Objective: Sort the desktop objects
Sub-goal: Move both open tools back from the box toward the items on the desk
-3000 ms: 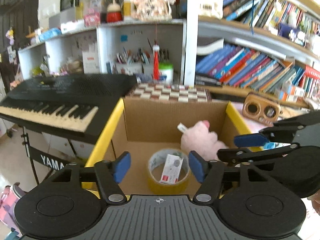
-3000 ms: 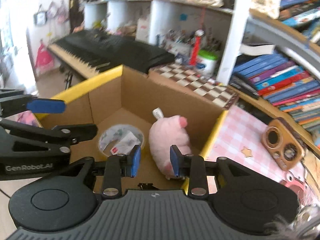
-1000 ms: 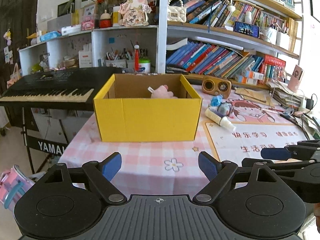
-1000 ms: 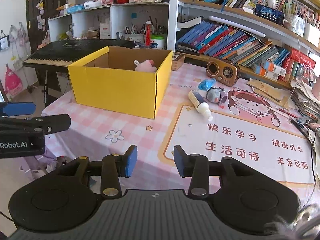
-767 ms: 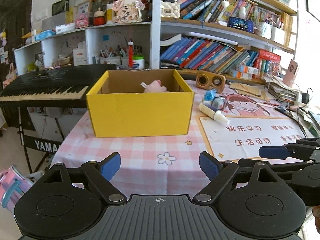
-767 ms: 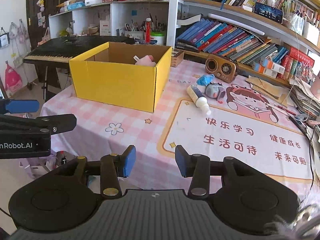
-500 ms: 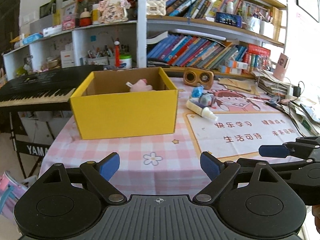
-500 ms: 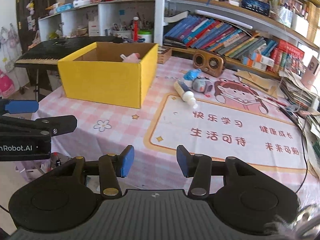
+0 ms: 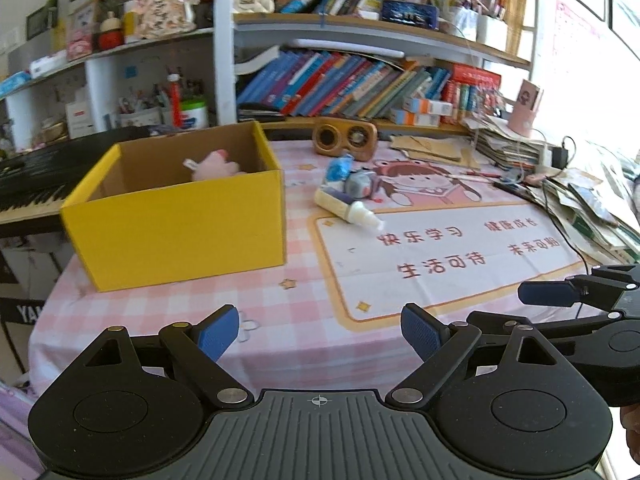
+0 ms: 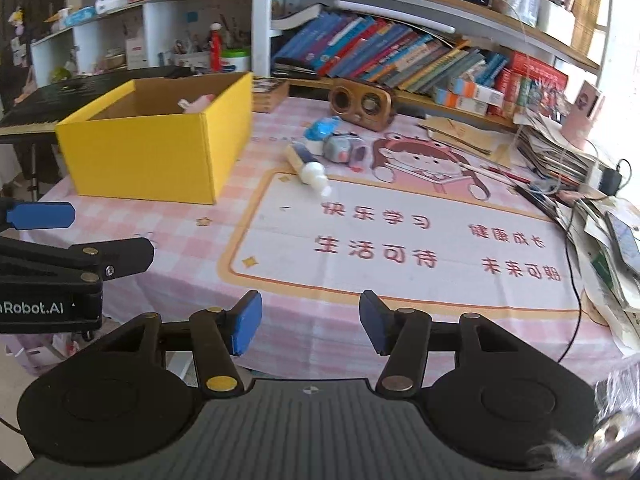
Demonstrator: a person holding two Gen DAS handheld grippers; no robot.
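Presently the sorting stands part done. The yellow cardboard box (image 9: 176,216) sits at the far left corner of the table (image 9: 304,320), open at the top, and a pink plush toy (image 9: 214,166) lies inside against its back wall; whether anything else lies in the box cannot be seen from either view.

Left to sort, by my judgement, is a small cluster near the middle of the table's far edge, just right of the box:
- a white and cream tube (image 10: 308,166) lying on its side, its tip over the top border of the printed desk mat (image 10: 400,240)
- a grey rounded item (image 10: 340,148) just beyond the tube, touching or nearly touching it
- a blue crumpled item (image 10: 320,128) beside the grey one, towards the box

A wooden speaker (image 10: 360,104) stands at the far edge; whether it belongs to the task cannot be told. Stacked papers (image 10: 592,184) crowd the right edge.

The left gripper (image 9: 320,334) hangs over the near edge with its blue-padded fingers wide apart and nothing between them. The right gripper (image 10: 310,322) is likewise over the near edge, fingers at a moderate gap, empty. Both are well apart from the remaining items, so no pickup is yet in hand; the tube is the nearest candidate
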